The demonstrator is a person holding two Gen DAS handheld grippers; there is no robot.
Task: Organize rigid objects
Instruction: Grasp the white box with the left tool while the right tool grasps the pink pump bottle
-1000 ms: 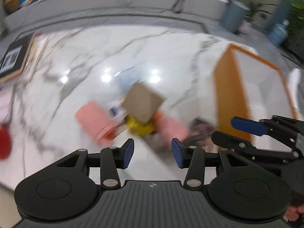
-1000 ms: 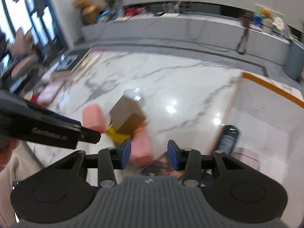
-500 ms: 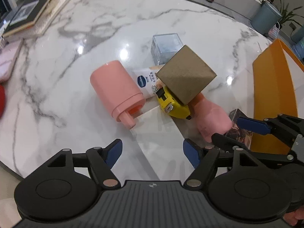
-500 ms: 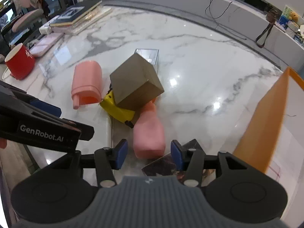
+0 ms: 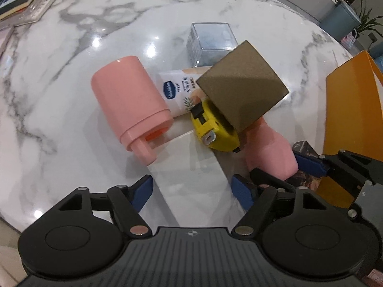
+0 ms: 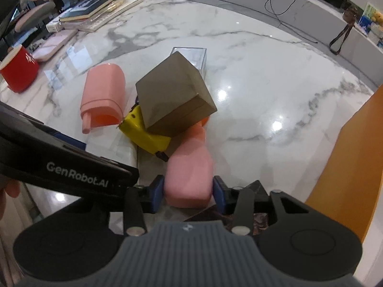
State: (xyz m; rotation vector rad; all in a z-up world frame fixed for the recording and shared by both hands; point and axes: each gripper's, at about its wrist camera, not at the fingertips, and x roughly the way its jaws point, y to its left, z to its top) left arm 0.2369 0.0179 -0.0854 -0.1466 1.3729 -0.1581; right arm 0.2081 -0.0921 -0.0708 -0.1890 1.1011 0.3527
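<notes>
A heap lies on the marble table: a pink capped bottle, a white Vaseline tube, a yellow tape measure, a brown cardboard box tilted on top, a clear box behind, and a second pink bottle. My left gripper is open over a white flat slab, empty. My right gripper has its blue pads on both sides of the second pink bottle's base, and it also shows in the left wrist view.
An orange-edged bin stands to the right. A red mug and stacked books sit at the far left. A dark patterned card lies under the right gripper.
Both grippers moved forward and down toward the heap. The left jaws opened wider. The right pads now flank the second pink bottle's base.
</notes>
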